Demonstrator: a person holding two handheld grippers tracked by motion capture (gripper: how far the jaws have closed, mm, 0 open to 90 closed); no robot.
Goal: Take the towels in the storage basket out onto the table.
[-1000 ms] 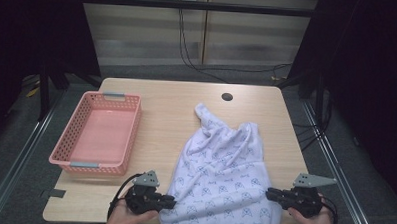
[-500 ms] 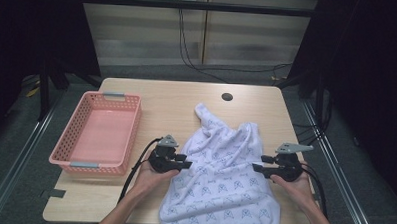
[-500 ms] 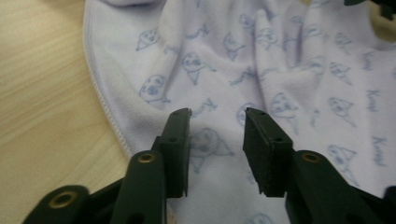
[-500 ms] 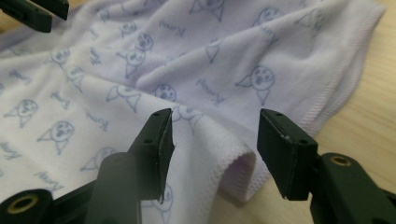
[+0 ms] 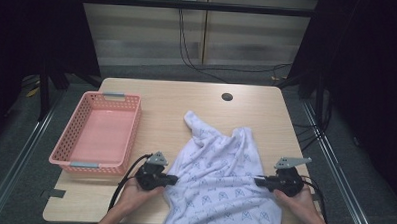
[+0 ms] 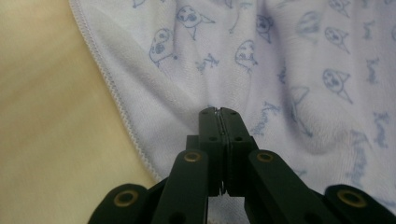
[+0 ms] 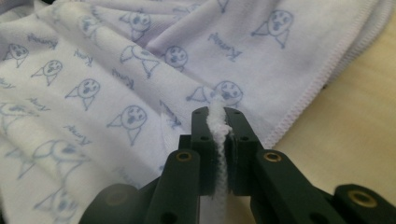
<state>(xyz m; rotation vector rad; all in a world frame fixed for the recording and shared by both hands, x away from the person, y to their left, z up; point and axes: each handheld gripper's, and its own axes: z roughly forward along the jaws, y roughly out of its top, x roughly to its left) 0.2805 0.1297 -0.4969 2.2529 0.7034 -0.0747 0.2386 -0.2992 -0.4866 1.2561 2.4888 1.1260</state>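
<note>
Nearest me, my left gripper (image 5: 173, 180) has just been closing — its jaws now meet on a thin pinch of the towel (image 5: 219, 185) by the left hem. My right gripper (image 5: 258, 181) has also been closing and clamps a fold of the right edge (white pile bulges between the pads). The towel lies crumpled mid-table, beside the pink basket (image 5: 69, 135); farther off, the table (image 5: 187, 96) has a round hole (image 5: 227, 97).

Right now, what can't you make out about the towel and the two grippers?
- High view: the towel's near end is cut off by the bottom edge.
- Left gripper view: whether the shut left gripper pinches any cloth; its jaws hide the contact.
- Right gripper view: the towel's blue lettering is too blurred to read.
</note>
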